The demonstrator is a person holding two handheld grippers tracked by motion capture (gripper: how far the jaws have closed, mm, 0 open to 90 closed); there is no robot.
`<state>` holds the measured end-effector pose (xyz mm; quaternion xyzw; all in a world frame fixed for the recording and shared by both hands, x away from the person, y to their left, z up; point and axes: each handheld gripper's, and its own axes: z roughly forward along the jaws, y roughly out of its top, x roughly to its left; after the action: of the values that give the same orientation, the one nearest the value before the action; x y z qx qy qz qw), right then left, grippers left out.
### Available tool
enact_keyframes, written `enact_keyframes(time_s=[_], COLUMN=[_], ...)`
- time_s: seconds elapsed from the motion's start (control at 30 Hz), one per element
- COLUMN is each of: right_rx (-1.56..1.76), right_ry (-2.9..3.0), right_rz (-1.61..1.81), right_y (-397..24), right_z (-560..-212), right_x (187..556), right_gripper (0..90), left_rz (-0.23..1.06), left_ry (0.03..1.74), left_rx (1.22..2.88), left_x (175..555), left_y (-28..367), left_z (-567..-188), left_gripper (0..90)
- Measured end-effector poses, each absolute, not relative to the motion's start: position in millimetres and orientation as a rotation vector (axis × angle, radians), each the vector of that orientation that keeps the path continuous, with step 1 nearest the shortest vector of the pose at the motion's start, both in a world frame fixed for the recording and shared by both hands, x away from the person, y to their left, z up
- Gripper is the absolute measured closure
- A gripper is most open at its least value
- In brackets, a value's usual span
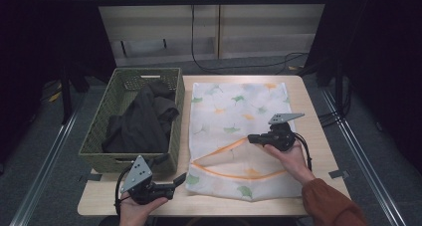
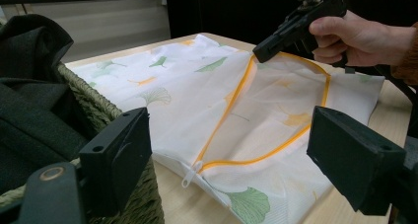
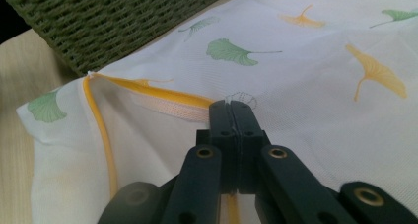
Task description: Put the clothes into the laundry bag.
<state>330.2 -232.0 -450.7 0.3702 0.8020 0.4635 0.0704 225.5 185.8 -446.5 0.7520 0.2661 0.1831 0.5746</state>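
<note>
1. Pale tabletop carries the laundry bag, centre, with the basket at nine o'clock.
2. Your right tongs pinch the bag's upper zipper edge, lifting it to open the mouth.
3. Your left tongs wait spread at seven o'clock.

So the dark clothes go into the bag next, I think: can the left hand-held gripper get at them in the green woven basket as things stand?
Probably yes. The left hand-held gripper is open and empty beside the green woven basket, which has no lid, and the dark clothes lie heaped to its rim.
</note>
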Motion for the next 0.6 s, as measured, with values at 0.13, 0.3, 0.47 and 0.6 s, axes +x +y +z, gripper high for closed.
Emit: enact_keyframes(time_s=[0.13,0.3,0.47,0.6], right_rx=[1.110,1.110,1.094,1.090], right_ry=[2.376,2.338,2.270,2.223], right_rz=[1.434,1.476,1.554,1.597], right_y=[-234.0,-236.8,-240.0,-242.8], right_z=[-443.3,-435.8,-421.5,-411.5], right_x=[332.5,334.7,339.2,342.0], right_gripper=[89.7,89.7,89.7,89.7], left_rz=[0.419,0.416,0.441,0.437], left_ry=[0.630,0.627,0.607,0.612], left_rx=[1.749,1.748,1.749,1.745], left_x=[225.2,224.9,223.1,223.2], left_y=[185.6,185.3,186.4,186.7], left_z=[-446.6,-446.6,-443.7,-443.7], left_gripper=[16.5,16.5,18.5,18.5])
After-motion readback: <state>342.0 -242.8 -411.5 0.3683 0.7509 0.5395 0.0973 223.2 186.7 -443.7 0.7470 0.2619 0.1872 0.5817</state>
